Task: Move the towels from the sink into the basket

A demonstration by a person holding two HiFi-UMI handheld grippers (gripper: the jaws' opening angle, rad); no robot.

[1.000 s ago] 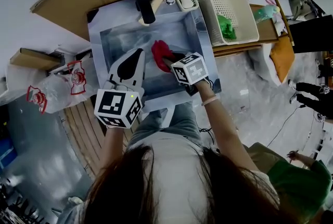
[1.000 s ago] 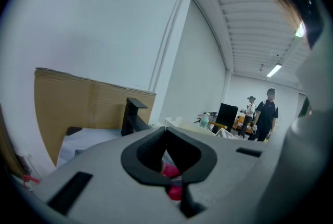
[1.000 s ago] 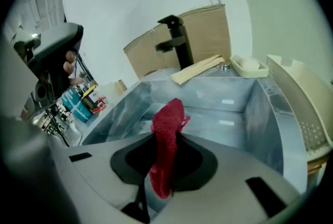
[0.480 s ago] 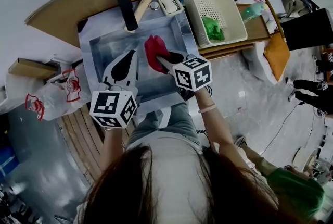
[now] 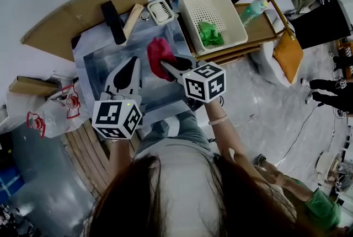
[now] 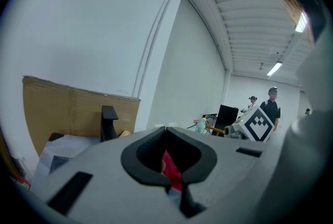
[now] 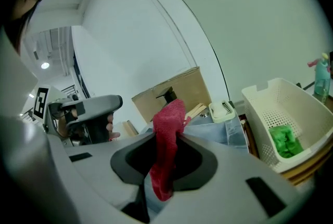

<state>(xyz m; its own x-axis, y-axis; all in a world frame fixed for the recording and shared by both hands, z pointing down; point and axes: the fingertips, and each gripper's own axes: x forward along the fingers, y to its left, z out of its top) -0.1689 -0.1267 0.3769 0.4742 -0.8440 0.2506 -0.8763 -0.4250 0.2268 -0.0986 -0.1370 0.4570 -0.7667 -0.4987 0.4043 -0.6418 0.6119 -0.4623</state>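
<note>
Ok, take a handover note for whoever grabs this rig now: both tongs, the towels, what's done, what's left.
Left tongs: shut, empty, over the sink.
Right tongs: shut on the red towel, held above the sink.
Done: green towel lies in the basket.
To do: carry the red towel to the basket and drop it in. No other towel visible in the sink.
</note>
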